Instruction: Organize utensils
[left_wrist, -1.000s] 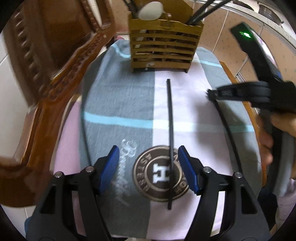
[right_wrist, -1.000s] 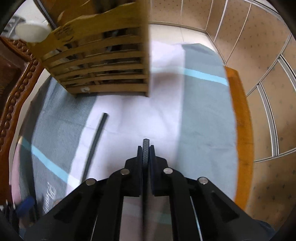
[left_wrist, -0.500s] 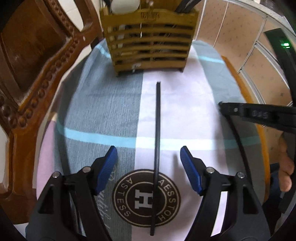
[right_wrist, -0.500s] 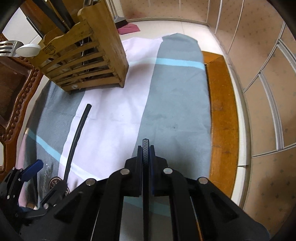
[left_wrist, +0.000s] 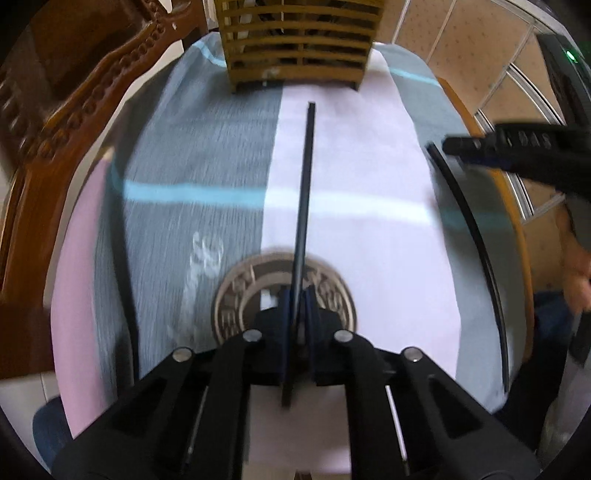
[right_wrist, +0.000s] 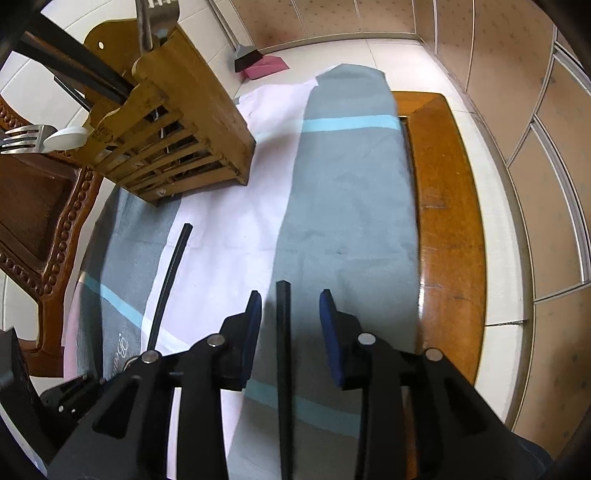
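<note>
left gripper (left_wrist: 297, 314) closing on chopstick (left_wrist: 304, 195) | right gripper (right_wrist: 290, 325) opening

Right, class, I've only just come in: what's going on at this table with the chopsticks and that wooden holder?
A person works two handheld grippers over a cloth-covered table. The left gripper is closing on one black chopstick lying on the cloth. The right gripper is opening, and its chopstick lies loose between the fingers. The wooden utensil holder already has forks and other utensils in it.
</note>
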